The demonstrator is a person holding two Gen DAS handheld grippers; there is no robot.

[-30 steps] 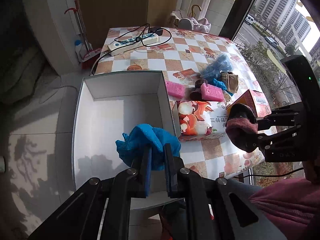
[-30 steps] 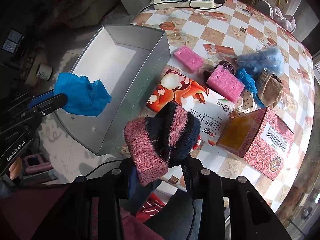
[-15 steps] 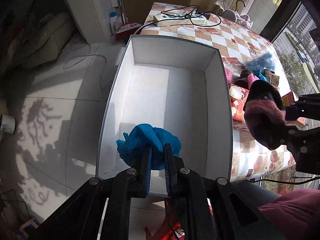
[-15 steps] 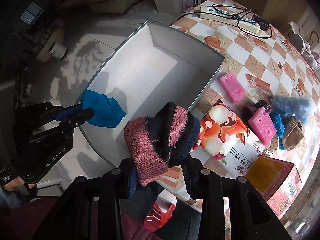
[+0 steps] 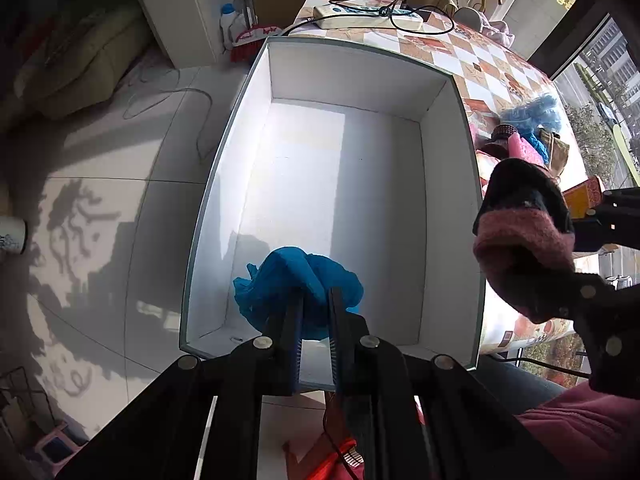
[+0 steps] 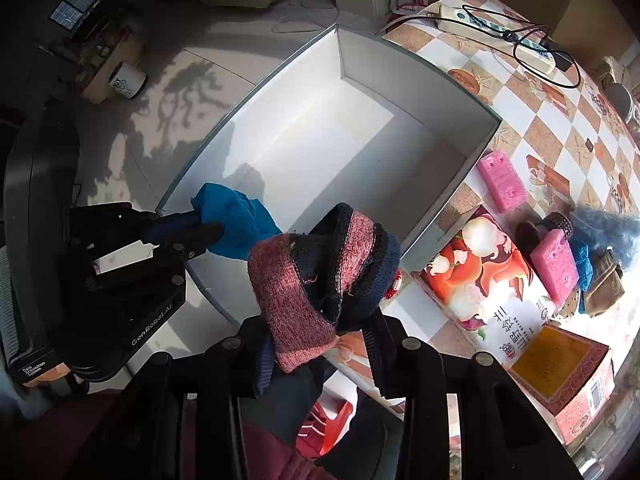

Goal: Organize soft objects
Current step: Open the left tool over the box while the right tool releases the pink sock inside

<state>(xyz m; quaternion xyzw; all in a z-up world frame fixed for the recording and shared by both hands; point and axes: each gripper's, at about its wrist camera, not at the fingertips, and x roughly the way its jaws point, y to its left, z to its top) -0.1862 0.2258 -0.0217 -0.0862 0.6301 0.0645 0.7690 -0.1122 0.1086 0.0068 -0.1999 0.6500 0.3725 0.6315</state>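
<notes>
My left gripper (image 5: 316, 304) is shut on a crumpled blue cloth (image 5: 288, 280) and holds it over the near end of an empty white box (image 5: 452, 184). My right gripper (image 6: 320, 320) is shut on a rolled pink and dark knitted sock (image 6: 316, 276), held just outside the box's right near corner. In the right wrist view the blue cloth (image 6: 232, 220) and the left gripper (image 6: 200, 228) hang over the box (image 6: 440, 200). In the left wrist view the sock (image 5: 520, 240) sits beside the box's right wall.
On the checkered table (image 6: 560, 120) lie two pink sponges (image 6: 500, 180), a printed tissue pack (image 6: 480, 280), a red box (image 6: 560, 372), a fluffy blue item (image 6: 604, 228), other small soft items and a power strip (image 6: 500, 28). A mug (image 6: 128, 80) stands on the tiled floor.
Both grippers have moved left, toward the box. The blue cloth now hangs over the box's near end and the sock has come up beside its right wall.
</notes>
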